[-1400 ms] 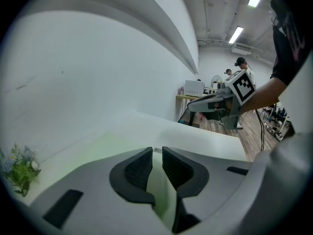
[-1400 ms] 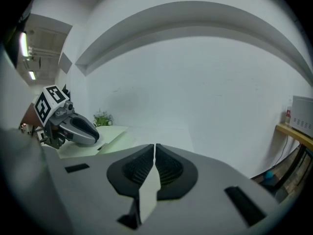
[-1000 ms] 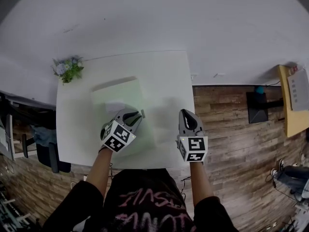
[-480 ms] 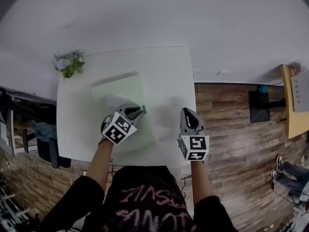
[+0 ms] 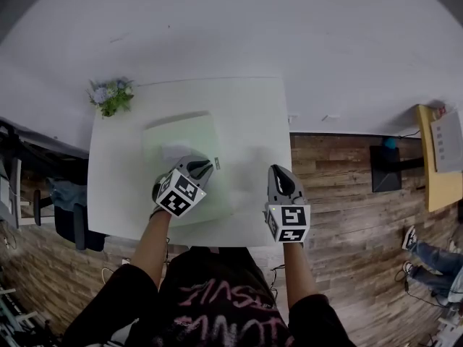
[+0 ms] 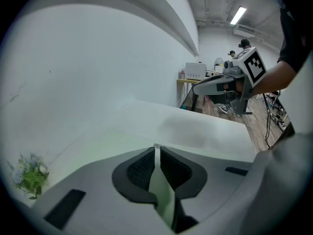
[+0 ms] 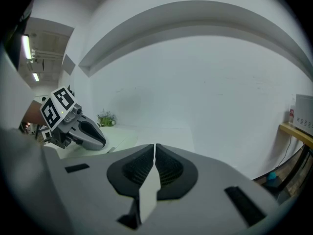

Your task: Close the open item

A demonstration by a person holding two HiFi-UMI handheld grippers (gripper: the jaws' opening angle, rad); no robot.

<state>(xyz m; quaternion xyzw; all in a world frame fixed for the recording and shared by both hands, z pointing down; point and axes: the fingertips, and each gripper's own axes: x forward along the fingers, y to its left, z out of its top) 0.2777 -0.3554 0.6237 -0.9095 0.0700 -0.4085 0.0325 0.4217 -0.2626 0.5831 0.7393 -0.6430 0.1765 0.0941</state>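
**Green folder** (image 5: 184, 132): lying flat on the white counter (image 5: 249, 114), partly under the left tongs (image 5: 209, 166).
**Left tongs:** hovering, all but closed, pinching nothing visible.
**Right tongs** (image 5: 279, 172): closed, empty, hovering beside the folder.
**Handling:** likely needing the free cover edge caught first, then swung over squarely.

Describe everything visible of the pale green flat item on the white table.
The pale green item is a flat, thin rectangle, lying slightly skewed on the white table, left of its middle. A whitish patch sits near its centre. The left gripper, jaws together, hangs above its right edge; contact cannot be told. Whether it is open is unclear.
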